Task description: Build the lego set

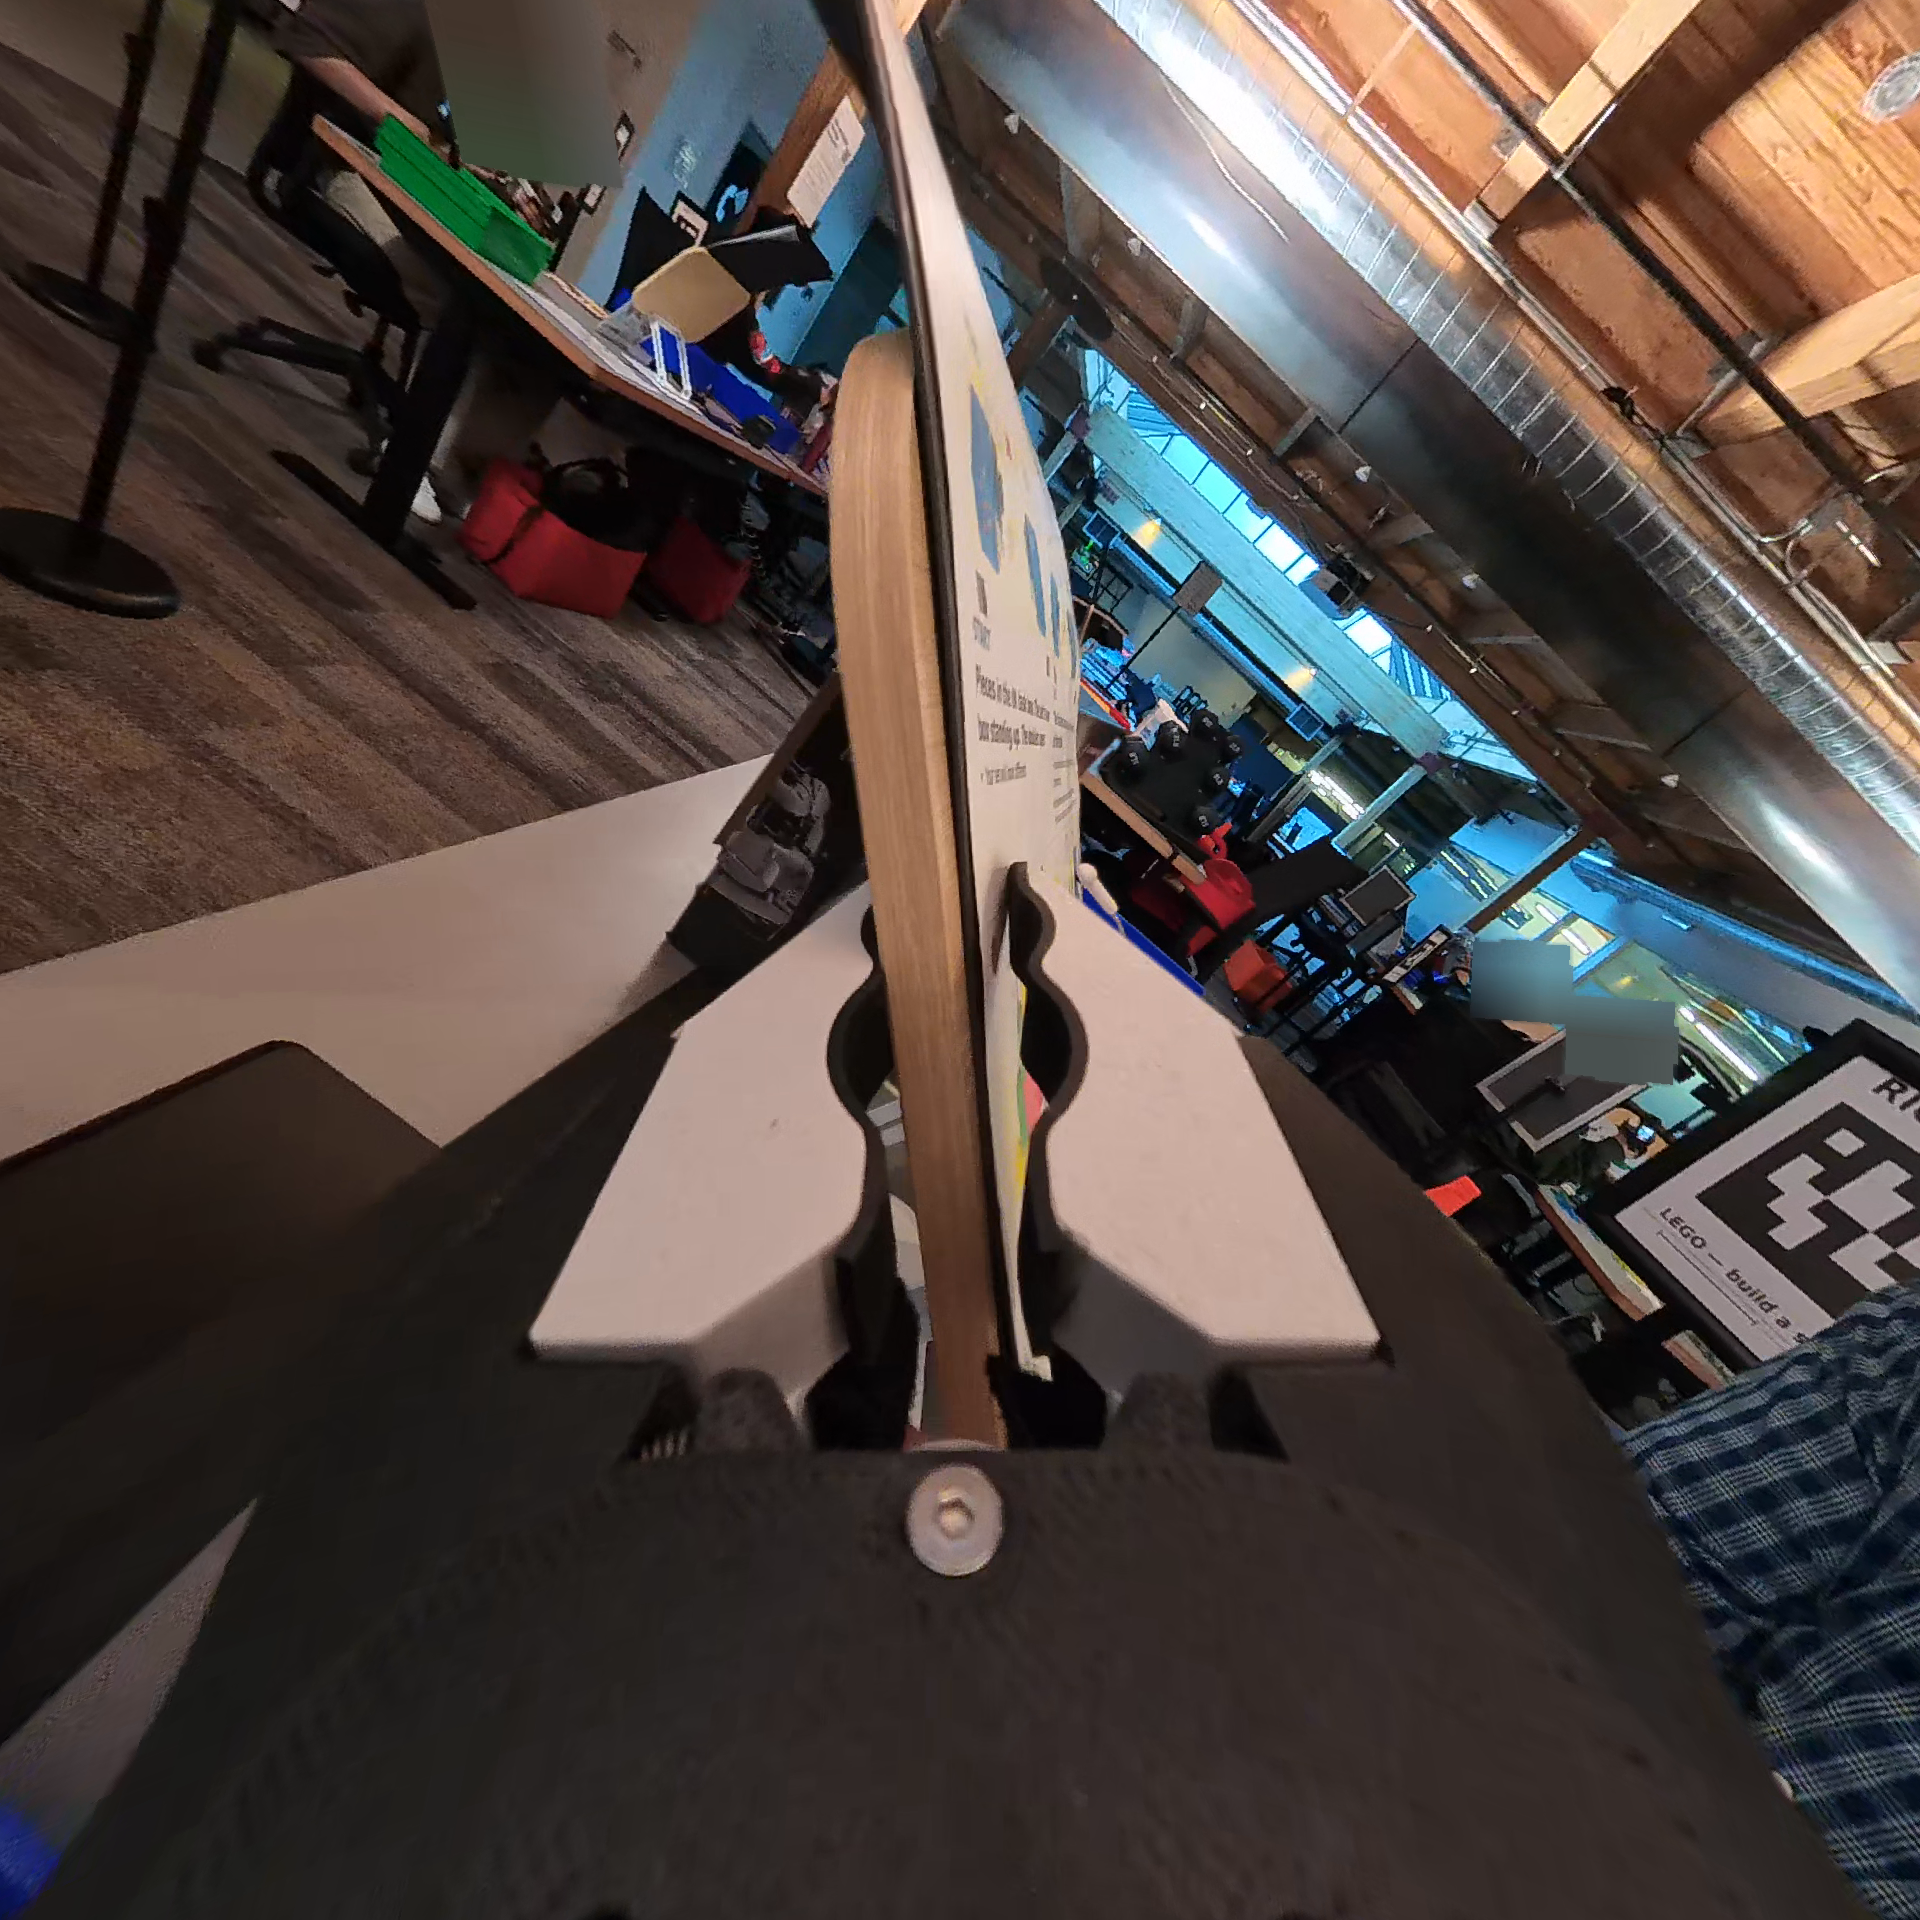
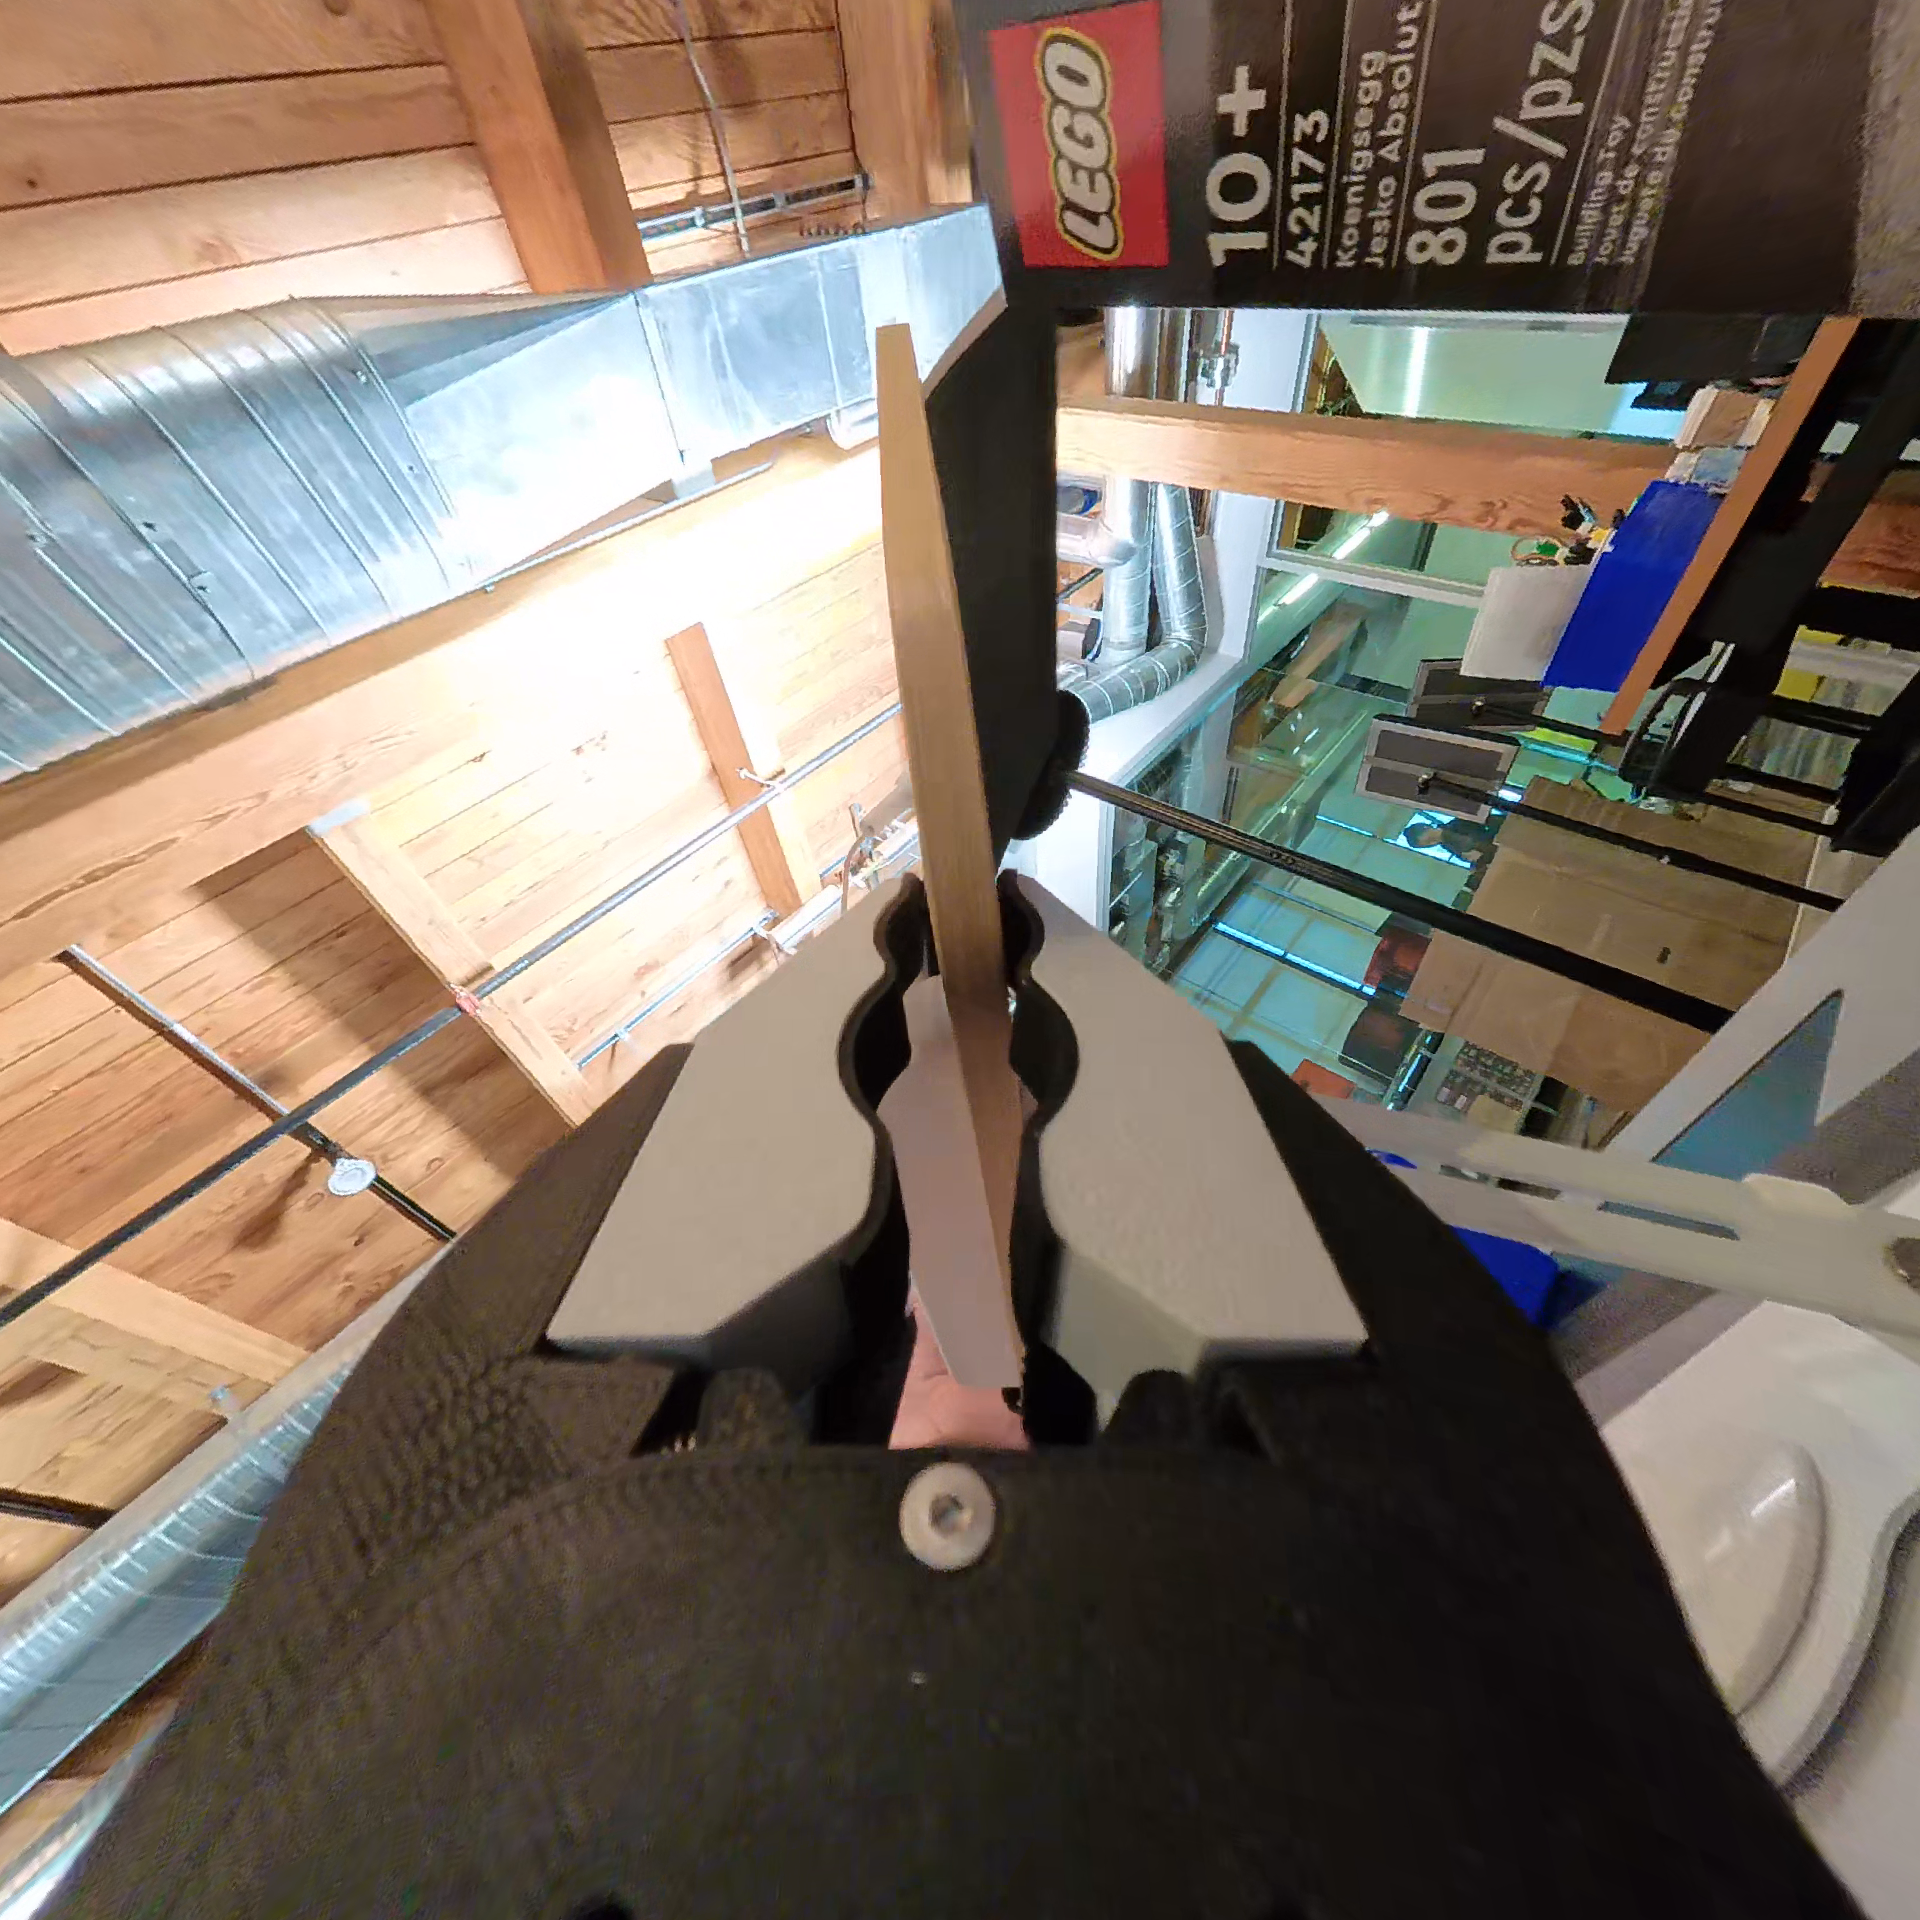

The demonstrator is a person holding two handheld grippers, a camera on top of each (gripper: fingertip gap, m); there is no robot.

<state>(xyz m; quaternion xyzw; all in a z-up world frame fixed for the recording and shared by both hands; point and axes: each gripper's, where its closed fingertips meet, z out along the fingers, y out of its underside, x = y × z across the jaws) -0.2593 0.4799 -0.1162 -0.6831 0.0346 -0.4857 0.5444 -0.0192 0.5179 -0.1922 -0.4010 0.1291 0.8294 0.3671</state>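
Observation:
My left gripper (image 1: 945, 904) is shut on the edge of a thin wooden board (image 1: 883, 675), which stands edge-on between the white fingers (image 1: 727, 1143) and runs up out of the frame. A printed yellow and blue sheet (image 1: 1013, 582) covers the board's right face. My right gripper (image 2: 961, 894) is shut on a board (image 2: 920, 623) of the same look, also edge-on, with a black surface behind it. A black Lego box (image 2: 1351, 145) with a red logo fills the top right of the right wrist view. No loose bricks show.
A white table (image 1: 364, 935) lies to the left below the left gripper. A framed black-and-white marker sign (image 1: 1766, 1184) and a plaid sleeve (image 1: 1818, 1507) are at the right. Desks, red bags (image 1: 551, 540) and a stand base (image 1: 83, 561) are farther off. A white plastic arm (image 2: 1714, 1226) is at the right. There is about 25 cm between the tips of the two grippers.

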